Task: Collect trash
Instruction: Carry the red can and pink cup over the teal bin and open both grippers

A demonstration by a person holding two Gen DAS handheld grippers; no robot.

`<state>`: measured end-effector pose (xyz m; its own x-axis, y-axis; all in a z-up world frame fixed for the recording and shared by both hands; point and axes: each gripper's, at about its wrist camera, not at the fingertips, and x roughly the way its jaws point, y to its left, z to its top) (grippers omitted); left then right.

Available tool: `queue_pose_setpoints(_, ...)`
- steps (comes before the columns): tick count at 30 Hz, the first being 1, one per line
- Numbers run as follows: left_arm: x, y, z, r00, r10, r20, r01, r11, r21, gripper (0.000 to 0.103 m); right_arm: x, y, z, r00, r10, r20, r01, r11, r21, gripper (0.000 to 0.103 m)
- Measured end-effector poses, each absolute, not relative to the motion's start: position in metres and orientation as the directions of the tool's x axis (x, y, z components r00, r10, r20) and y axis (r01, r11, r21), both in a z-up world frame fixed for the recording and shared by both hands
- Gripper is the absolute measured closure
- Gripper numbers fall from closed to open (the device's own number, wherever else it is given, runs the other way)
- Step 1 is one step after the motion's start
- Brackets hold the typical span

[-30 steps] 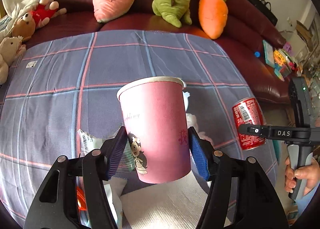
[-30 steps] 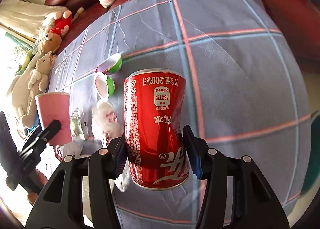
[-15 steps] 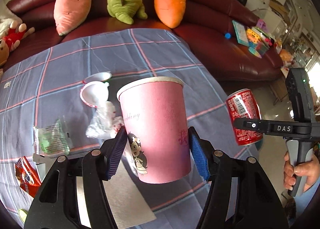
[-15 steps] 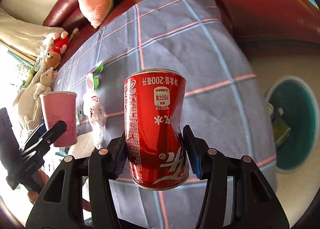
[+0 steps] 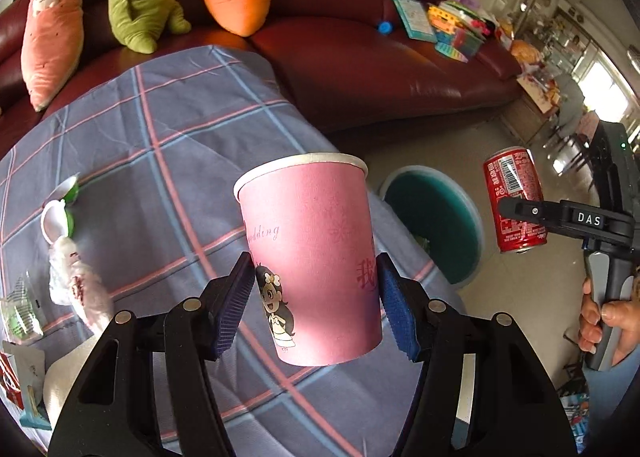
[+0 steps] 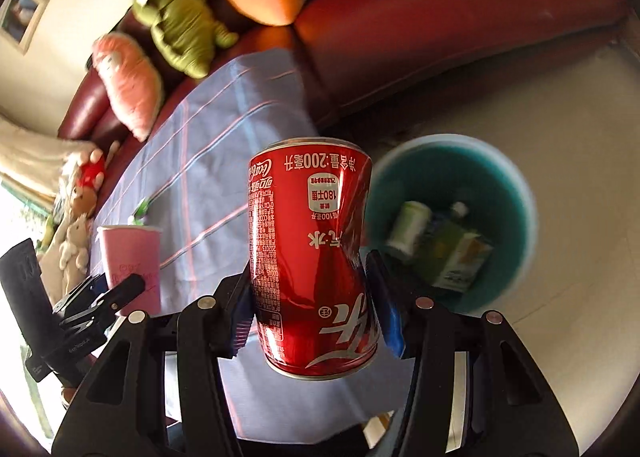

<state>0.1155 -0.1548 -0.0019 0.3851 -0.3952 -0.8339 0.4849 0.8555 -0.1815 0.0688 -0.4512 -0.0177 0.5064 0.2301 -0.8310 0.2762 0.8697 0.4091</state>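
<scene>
My left gripper (image 5: pixel 316 301) is shut on a pink paper cup (image 5: pixel 308 253) with a cartoon girl, held upright above the table's right edge. In the right wrist view my right gripper (image 6: pixel 310 297) is shut on a dented red soda can (image 6: pixel 312 253), held upside down. The can (image 5: pixel 514 201) and the right gripper (image 5: pixel 568 217), with a hand on its handle, show at the left wrist view's right side. A teal trash bin (image 6: pixel 504 193) stands on the floor just right of the can and holds a carton and bottles. The bin (image 5: pixel 436 209) lies behind the cup.
A checked cloth (image 5: pixel 140 161) covers the table. On its left lie a green-and-white yoghurt pot (image 5: pixel 58 213), a crumpled plastic wrapper (image 5: pixel 76 285), other packets and a white napkin (image 5: pixel 68 373). A dark red sofa (image 5: pixel 380 69) with plush toys stands behind. The pale floor (image 6: pixel 560 105) surrounds the bin.
Both grippers have swung right, from over the cloth to the table's right edge, each still holding its item. The teal bin has come into both views.
</scene>
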Motion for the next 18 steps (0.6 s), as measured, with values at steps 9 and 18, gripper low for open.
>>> queue_pose_setpoints(9,0.117,-0.229,-0.017,0.323,-0.401,-0.857,0.553,0.815,-0.173,0.04,0.049,-0.518,-0.047,0.489,0.202,-0.849,0.364,0.837,0.408,0.054)
queue_pose_setpoints(18,0.122,-0.286,-0.032,0.269,-0.406,-0.874,0.598,0.781,-0.178,0.04,0.062,-0.541,-0.059,0.474,0.166,-0.865,0.379,0.848,0.371,0.053)
